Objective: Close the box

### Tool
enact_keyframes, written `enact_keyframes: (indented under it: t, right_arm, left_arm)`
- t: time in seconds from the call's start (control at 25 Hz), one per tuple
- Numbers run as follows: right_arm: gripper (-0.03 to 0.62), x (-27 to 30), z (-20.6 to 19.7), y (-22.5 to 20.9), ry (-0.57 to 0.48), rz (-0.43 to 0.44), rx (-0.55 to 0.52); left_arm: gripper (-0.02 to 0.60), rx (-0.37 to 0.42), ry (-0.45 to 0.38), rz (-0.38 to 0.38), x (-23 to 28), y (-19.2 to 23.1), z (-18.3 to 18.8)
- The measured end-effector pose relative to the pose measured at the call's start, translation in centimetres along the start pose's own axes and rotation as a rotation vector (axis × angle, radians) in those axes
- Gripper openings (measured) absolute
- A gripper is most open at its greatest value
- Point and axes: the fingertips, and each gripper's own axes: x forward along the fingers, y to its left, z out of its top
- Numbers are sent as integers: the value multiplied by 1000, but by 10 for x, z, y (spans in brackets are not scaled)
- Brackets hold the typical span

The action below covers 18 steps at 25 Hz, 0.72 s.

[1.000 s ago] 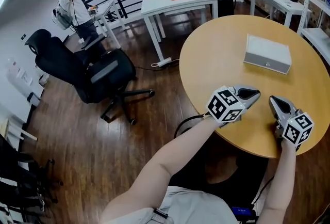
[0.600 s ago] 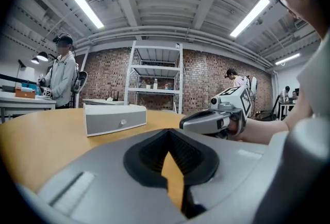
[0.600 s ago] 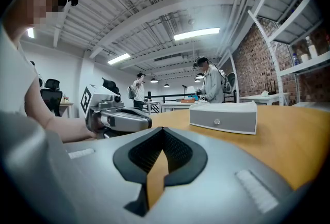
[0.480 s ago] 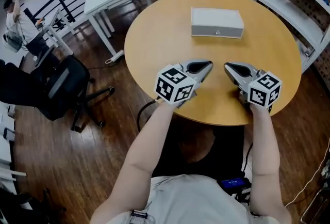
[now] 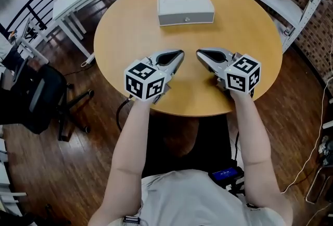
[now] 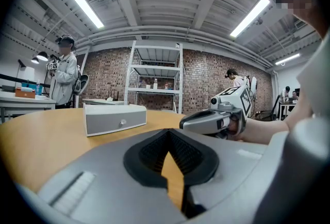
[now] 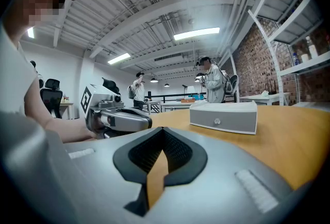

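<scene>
Left gripper (image 5: 178, 54) of mine sits low over the near part of the round table (image 5: 130, 27), jaws clenched with nothing between them, and my right gripper (image 5: 200, 53) lies just beside it, tips turned toward each other but apart, equally clamped and empty. Beyond both, well apart on the far side, the box (image 5: 186, 10) lies with its lid down, long axis running left to right and its front face toward me. Only my gripper views show the small knob (image 6: 122, 123) on that face, while the head view alone shows the whole tabletop.
</scene>
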Motion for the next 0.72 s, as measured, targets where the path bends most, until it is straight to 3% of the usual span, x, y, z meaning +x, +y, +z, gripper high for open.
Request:
enact_keyframes:
  t: [0.72]
  right_arm:
    - [2,-1,0,-2,3,1,1]
  left_arm:
    - [1,-3,-1,2,2,-1,1]
